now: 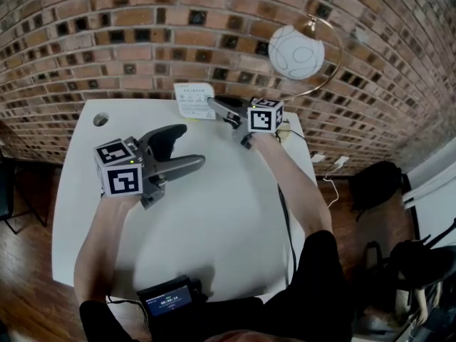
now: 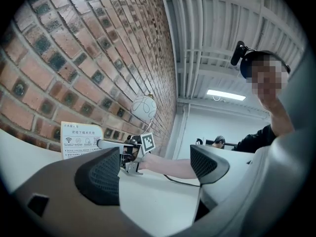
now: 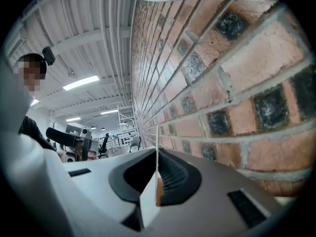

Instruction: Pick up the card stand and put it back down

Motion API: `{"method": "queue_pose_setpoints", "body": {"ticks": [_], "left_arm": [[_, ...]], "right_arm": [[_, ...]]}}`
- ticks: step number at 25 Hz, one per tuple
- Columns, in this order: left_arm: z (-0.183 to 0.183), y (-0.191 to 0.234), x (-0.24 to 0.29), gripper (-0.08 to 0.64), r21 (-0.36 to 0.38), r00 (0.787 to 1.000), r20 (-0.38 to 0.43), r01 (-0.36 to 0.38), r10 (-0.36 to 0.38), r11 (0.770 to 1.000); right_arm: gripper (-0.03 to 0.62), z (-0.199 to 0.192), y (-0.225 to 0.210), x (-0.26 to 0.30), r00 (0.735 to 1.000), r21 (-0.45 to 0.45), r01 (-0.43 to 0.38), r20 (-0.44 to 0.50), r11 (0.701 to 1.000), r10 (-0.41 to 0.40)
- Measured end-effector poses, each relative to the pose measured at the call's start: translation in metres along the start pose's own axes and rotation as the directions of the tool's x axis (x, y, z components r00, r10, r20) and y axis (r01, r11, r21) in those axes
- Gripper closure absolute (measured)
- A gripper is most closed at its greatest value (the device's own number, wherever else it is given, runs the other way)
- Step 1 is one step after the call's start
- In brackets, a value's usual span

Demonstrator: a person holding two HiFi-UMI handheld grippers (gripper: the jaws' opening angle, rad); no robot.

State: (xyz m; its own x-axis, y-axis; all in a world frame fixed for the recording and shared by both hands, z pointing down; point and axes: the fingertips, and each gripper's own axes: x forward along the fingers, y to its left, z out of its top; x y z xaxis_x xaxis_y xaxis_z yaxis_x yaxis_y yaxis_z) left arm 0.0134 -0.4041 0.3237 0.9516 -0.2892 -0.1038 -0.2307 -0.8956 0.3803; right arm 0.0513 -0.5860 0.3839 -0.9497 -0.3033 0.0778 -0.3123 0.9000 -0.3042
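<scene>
Task's thing: the card stand (image 1: 194,100), a thin printed sheet, is at the rear edge of the white table (image 1: 235,219), just in front of the brick wall (image 1: 142,41).
Support: no view shows whether its foot rests on the table; in the left gripper view its lower part is hidden behind a jaw.
Right gripper (image 1: 222,107): the jaws are nearly together, clamped on the stand's right-hand edge; its own view shows the sheet (image 3: 157,174) edge-on between the pads.
Left gripper (image 1: 189,147): the jaws stand wide apart with nothing between them, over the table and well apart from the stand.
Facing: the printed face (image 2: 81,139) turns towards the person, the back towards the wall.
Long axis: the sheet stands upright, its plane running along the wall; height and width look much alike, so the upright axis is judged the longer, not seen.
Risk 1: the grip takes only one edge, so the stand may swing in the pads and meet the table tilted.
Risk 2: opening the jaws before the foot sits flat may let it topple.
Risk 3: the wall is near behind; a push rearwards may knock the sheet against it.
Risk 4: the lamp globe (image 1: 296,50) hangs near, above the right gripper, and a high lift may brush it.
</scene>
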Motion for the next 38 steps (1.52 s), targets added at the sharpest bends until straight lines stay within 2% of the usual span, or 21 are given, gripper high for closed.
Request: {"method": "queue_pose_setpoints", "body": {"ticks": [7,13,21,27,31,38], "left_arm": [[-0.003,0.004,-0.001,0.121,-0.006,1.000,-0.004,-0.009,0.009,1.000],[-0.003,0.003,0.001,0.121,-0.009,1.000,-0.004,-0.009,0.009,1.000],[-0.004,0.004,0.001,0.121,-0.012,1.000,-0.003,-0.008,0.008,1.000],[-0.002,0.001,0.002,0.121,-0.011,1.000,-0.002,-0.003,0.003,1.000],[-0.001,0.000,0.002,0.121,-0.011,1.000,-0.001,-0.001,0.001,1.000],[0.002,-0.002,0.001,0.121,-0.011,1.000,0.005,0.002,-0.001,1.000]], "right_arm": [[0.561,0.002,-0.011,0.005,1.000,-0.016,0.015,0.004,1.000,-0.015],[0.558,-0.006,-0.019,0.006,1.000,0.011,0.004,0.001,1.000,-0.004],[0.538,-0.019,-0.031,0.005,0.991,-0.008,0.111,-0.075,0.994,-0.111],[0.504,-0.028,-0.032,0.000,0.950,-0.063,0.250,-0.178,0.966,-0.257],[0.443,-0.039,-0.033,-0.002,0.916,-0.072,0.314,-0.238,0.947,-0.322],[0.443,-0.050,-0.039,-0.008,0.850,-0.088,0.416,-0.315,0.905,-0.422]]}}
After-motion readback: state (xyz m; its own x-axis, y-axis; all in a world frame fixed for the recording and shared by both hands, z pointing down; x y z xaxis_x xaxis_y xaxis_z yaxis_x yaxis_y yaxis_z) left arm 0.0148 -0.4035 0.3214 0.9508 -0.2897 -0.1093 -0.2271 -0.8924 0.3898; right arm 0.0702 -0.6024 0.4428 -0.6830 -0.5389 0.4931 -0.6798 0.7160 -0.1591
